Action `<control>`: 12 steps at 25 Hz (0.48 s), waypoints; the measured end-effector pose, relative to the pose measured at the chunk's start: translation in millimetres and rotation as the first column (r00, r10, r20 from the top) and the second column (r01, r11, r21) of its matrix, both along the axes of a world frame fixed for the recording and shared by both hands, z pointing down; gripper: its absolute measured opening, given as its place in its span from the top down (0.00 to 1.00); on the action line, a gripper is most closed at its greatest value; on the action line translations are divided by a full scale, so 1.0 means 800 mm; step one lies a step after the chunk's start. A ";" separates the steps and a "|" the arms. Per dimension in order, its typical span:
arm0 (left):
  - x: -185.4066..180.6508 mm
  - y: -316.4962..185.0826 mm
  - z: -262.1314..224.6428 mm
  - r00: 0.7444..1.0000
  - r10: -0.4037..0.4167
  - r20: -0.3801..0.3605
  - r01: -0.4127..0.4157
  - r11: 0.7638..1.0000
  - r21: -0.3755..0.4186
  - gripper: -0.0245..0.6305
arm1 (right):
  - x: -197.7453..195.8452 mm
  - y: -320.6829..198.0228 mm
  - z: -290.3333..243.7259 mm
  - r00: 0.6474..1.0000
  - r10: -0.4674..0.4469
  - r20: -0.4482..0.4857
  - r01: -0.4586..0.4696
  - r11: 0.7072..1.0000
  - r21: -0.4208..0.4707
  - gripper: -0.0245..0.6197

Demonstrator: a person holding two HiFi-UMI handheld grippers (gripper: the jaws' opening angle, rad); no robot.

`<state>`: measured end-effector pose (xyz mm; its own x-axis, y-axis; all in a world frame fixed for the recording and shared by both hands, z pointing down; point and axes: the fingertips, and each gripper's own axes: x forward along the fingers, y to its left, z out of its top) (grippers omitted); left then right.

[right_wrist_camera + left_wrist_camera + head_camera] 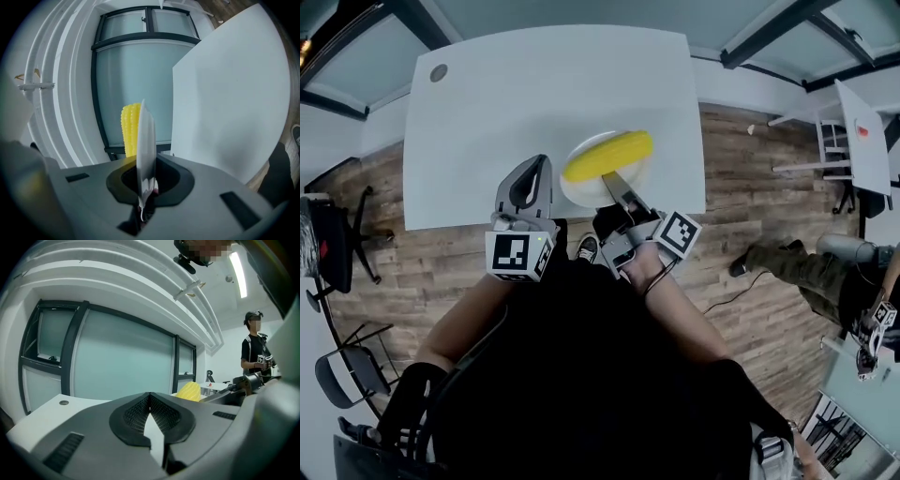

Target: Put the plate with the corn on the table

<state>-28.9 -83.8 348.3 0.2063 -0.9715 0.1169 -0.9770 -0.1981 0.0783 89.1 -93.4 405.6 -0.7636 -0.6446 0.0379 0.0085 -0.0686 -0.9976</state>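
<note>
A yellow corn cob (607, 156) lies on a white plate (581, 187) at the near edge of the white table (544, 94). My right gripper (614, 183) is shut on the plate's near rim. In the right gripper view the plate (144, 136) shows edge-on between the jaws, with the corn (130, 126) behind it. Whether the plate rests on the table I cannot tell. My left gripper (534, 171) hovers just left of the plate, shut with nothing in it. In the left gripper view its tips (150, 397) meet and the corn (189, 391) peeks past them.
A round grommet (439, 72) marks the table's far left corner. Dark chairs (333, 244) stand on the wooden floor at the left. A second white table (862, 131) and a person (825, 267) are at the right.
</note>
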 end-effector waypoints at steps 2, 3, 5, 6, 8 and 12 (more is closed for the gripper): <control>-0.007 -0.004 0.007 1.000 -0.002 0.000 0.002 1.000 -0.021 0.96 | -0.005 -0.003 0.004 1.000 0.003 -0.009 -0.003 1.000 -0.009 0.94; -0.010 -0.007 0.009 1.000 -0.002 0.000 0.002 1.000 -0.023 0.96 | -0.007 -0.003 0.006 1.000 0.001 -0.013 -0.002 1.000 -0.011 0.94; -0.016 -0.015 0.006 1.000 -0.002 0.009 0.002 1.000 -0.013 0.96 | -0.012 -0.007 0.007 1.000 -0.007 -0.020 0.007 1.000 -0.004 0.94; -0.018 -0.018 0.005 1.000 -0.002 0.014 0.002 1.000 -0.006 0.96 | -0.014 -0.010 0.007 1.000 -0.012 -0.022 0.012 1.000 0.001 0.94; -0.024 -0.026 0.005 1.000 -0.005 0.012 0.005 1.000 -0.004 0.96 | -0.022 -0.018 0.007 1.000 -0.018 -0.022 0.018 1.000 0.006 0.94; -0.069 -0.065 0.018 1.000 -0.015 -0.028 0.014 0.999 -0.039 0.96 | -0.064 -0.066 0.017 0.999 -0.023 -0.035 0.022 1.000 -0.016 0.94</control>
<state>-83.9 -135.5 363.1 0.1961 -0.9693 0.1485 -0.9771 -0.1804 0.1129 37.5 -146.0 418.8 -0.7760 -0.6263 0.0746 -0.0281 -0.0839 -0.9961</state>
